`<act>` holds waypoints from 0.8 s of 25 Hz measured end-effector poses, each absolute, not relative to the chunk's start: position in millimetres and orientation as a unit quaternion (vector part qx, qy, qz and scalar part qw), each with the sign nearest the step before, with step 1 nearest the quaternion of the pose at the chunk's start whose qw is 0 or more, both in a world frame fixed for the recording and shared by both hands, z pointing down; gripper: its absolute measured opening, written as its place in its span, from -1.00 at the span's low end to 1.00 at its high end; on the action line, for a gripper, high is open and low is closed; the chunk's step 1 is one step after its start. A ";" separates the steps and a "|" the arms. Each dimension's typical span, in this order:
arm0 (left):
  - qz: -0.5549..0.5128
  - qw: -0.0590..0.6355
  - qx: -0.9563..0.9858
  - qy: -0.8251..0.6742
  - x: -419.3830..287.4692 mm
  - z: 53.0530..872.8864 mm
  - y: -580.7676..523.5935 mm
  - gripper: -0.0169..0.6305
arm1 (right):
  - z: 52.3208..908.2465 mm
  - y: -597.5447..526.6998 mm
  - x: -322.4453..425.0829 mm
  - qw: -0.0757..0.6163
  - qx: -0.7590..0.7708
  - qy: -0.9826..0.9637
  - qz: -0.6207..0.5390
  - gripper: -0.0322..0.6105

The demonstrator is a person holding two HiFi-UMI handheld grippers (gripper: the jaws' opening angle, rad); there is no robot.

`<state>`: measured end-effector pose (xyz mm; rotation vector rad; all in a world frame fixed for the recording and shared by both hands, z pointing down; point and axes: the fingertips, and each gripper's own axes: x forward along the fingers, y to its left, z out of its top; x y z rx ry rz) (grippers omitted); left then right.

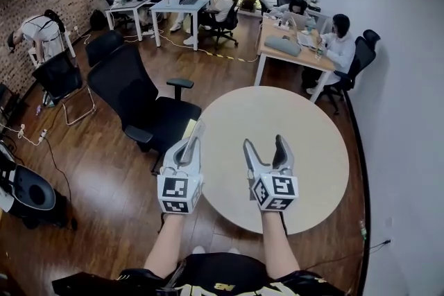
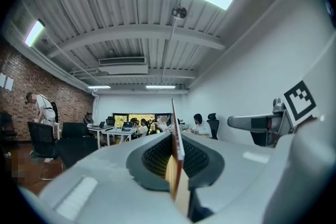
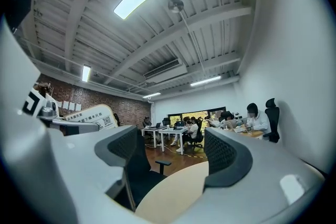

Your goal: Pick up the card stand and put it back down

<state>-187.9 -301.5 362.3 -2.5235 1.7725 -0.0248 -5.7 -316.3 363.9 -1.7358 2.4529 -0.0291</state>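
Right now my left gripper [image 1: 187, 149] is clamped on the card stand [image 1: 196, 129], holding it edge-up in the air at lower centre of the head view. My right gripper [image 1: 264, 143] hangs just beside it, jaws apart and empty. The pick-up looks done to me; what is left is setting the stand down on the round table [image 1: 312, 142] just beyond.

Chinese print [image 3: 84, 116] beside QR code [image 3: 108, 120] on card stand [image 3: 94, 112]; characters too blurred to read.

Left claw [image 1: 189, 143] clamped, right claw [image 1: 264, 142] spread apart.
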 end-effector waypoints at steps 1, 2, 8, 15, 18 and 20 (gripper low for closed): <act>-0.003 0.035 -0.816 0.577 -188.5 358.5 -300.2 -0.90 | 363.3 -315.8 -3.8 0.067 -0.579 0.813 -0.008 0.33; 0.001 0.040 -0.815 0.579 -188.7 356.2 -298.9 -0.90 | 362.6 -314.9 -2.6 0.066 -0.581 0.811 -0.006 0.33; 0.007 0.044 -0.820 0.570 -181.5 362.1 -293.4 -0.90 | 367.5 -306.6 -2.2 0.066 -0.582 0.810 -0.005 0.33; 0.010 0.047 -0.828 0.558 -180.5 360.1 -286.2 -0.90 | 368.9 -299.2 -3.8 0.064 -0.582 0.810 -0.008 0.33; 0.011 0.049 -0.827 0.559 -181.6 358.8 -284.7 -0.90 | 369.4 -297.1 -2.4 0.062 -0.583 0.810 -0.010 0.33; 0.009 0.045 -0.825 0.563 -181.7 359.0 -284.0 -0.90 | 368.9 -295.6 -2.0 0.061 -0.581 0.811 -0.011 0.34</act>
